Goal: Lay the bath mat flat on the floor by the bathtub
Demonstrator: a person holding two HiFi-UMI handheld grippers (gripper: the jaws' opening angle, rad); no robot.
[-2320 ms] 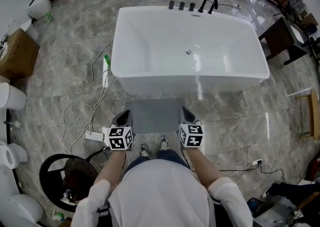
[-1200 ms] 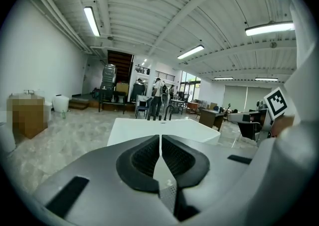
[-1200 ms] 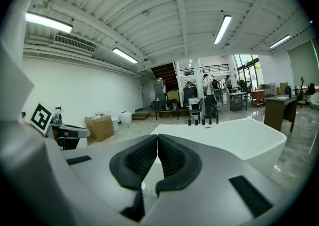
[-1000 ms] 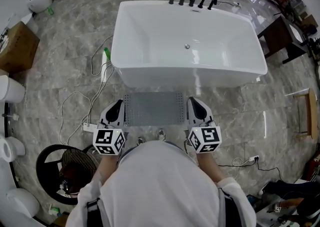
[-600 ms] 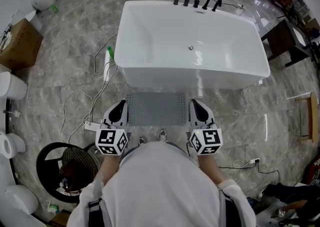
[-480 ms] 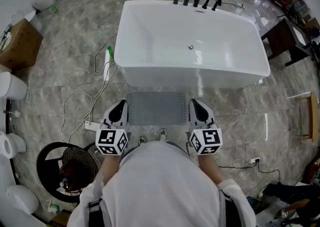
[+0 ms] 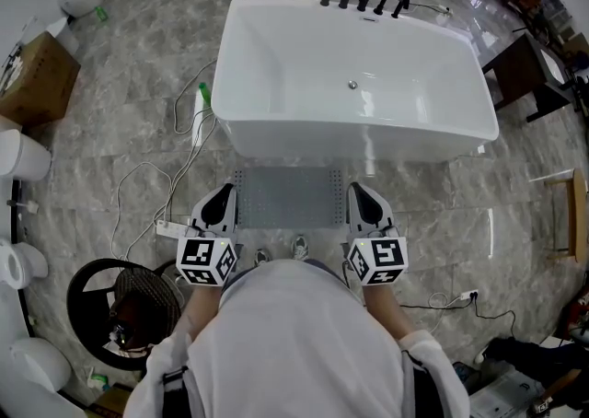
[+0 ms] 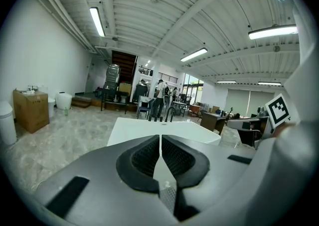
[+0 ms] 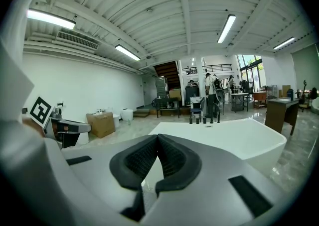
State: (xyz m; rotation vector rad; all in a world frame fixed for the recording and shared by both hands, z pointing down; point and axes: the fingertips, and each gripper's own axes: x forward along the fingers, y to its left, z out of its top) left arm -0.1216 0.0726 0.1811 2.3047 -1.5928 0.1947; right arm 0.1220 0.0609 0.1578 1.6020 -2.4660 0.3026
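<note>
Nearest, over the person's shoes point(image 7: 299, 247), the left gripper point(image 7: 221, 200) and right gripper point(image 7: 361, 200) hang level, each with its jaws pressed together on nothing, likely because the mat needs no more handling. Between them the bath mat point(image 7: 290, 197) lies flat on the floor point(image 7: 120, 131), its far edge close by the bathtub's point(image 7: 304, 145) near wall. Only the head view shows the mat. The gripper views look over it to the tub's rim and to people point(image 8: 160, 93) beyond.

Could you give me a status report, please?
Left tongs and right tongs shut, empty. Bath mat flat on floor beside bathtub. Cables left, clear of mat.
</note>
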